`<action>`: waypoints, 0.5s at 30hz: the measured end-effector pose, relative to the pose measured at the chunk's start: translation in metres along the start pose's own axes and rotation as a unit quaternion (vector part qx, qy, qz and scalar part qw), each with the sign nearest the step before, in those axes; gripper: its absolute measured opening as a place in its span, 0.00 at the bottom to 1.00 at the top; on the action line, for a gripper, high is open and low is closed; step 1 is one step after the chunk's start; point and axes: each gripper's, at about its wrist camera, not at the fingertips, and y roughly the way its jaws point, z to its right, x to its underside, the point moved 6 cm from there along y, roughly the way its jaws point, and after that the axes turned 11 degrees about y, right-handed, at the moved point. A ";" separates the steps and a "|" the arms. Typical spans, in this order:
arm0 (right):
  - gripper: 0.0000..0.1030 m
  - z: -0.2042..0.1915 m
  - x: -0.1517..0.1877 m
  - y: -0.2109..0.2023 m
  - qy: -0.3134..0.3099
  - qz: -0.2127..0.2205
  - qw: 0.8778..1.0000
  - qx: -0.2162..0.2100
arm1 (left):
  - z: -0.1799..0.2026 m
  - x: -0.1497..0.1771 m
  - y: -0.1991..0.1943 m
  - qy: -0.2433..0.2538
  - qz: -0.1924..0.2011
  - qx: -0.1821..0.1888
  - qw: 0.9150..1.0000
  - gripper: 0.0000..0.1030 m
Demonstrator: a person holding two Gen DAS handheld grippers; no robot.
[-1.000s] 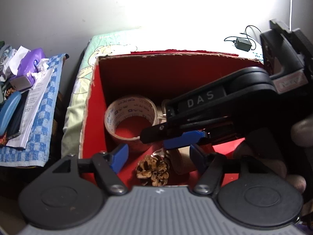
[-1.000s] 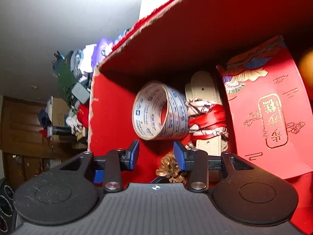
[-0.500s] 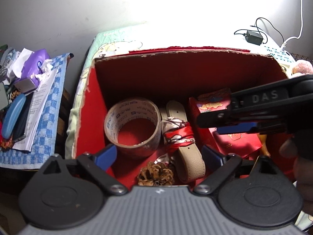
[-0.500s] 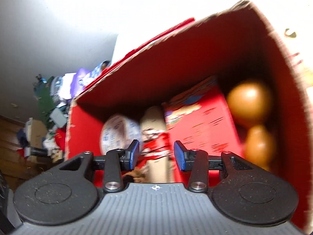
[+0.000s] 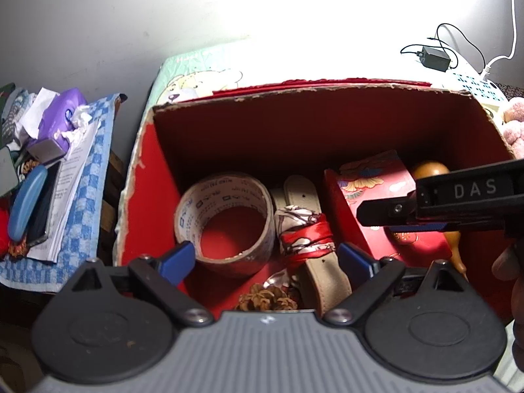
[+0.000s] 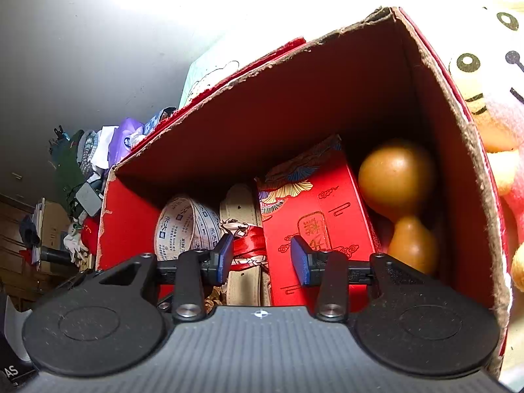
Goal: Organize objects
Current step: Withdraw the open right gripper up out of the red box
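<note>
From the left wrist, the left claw [image 5: 267, 257] gapes wide and empty above the red box [image 5: 147, 177], where the tape roll [image 5: 226, 219] sits by the left wall with the strap [image 5: 314, 239] beside it, packed to save room. From the right wrist, the right claw [image 6: 262, 258] stands half open, gripping nothing, over the red packet [image 6: 314, 216], the gourd [image 6: 398, 196] wedged against the box's right wall.

The pine cone [image 5: 267, 298] and gourd [image 5: 429, 172] are partly hidden behind gripper bodies.
</note>
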 end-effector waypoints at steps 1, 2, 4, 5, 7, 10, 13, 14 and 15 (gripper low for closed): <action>0.41 0.000 0.000 -0.001 0.000 0.000 1.000 0.000 | 0.001 -0.001 0.001 0.001 0.000 -0.002 1.000 0.92; 0.41 0.000 0.000 0.000 0.000 0.000 1.000 -0.001 | 0.001 -0.002 0.002 0.002 -0.001 -0.003 1.000 0.92; 0.41 0.000 0.001 0.000 0.000 0.001 1.000 -0.001 | 0.002 -0.003 0.004 0.003 -0.002 -0.006 1.000 0.92; 0.41 0.000 0.000 0.000 -0.001 0.001 1.000 -0.001 | 0.003 -0.004 0.004 0.003 -0.003 -0.007 1.000 0.93; 0.41 0.000 0.001 0.000 0.000 0.001 1.000 0.000 | 0.004 -0.005 0.006 0.005 -0.003 -0.010 1.000 0.93; 0.41 -0.001 0.001 0.001 -0.001 0.002 1.000 0.000 | 0.005 -0.007 0.008 0.008 -0.003 -0.013 1.000 0.93; 0.41 -0.001 0.000 0.002 -0.005 0.006 1.000 0.002 | 0.006 -0.007 0.011 0.014 -0.007 -0.016 1.000 0.95; 0.41 -0.001 0.000 0.002 -0.006 0.006 1.000 0.003 | 0.007 -0.007 0.012 0.015 -0.008 -0.012 1.000 0.98; 0.41 -0.001 0.000 0.002 -0.007 0.007 1.000 0.003 | 0.007 -0.007 0.012 0.016 -0.007 -0.012 1.000 0.98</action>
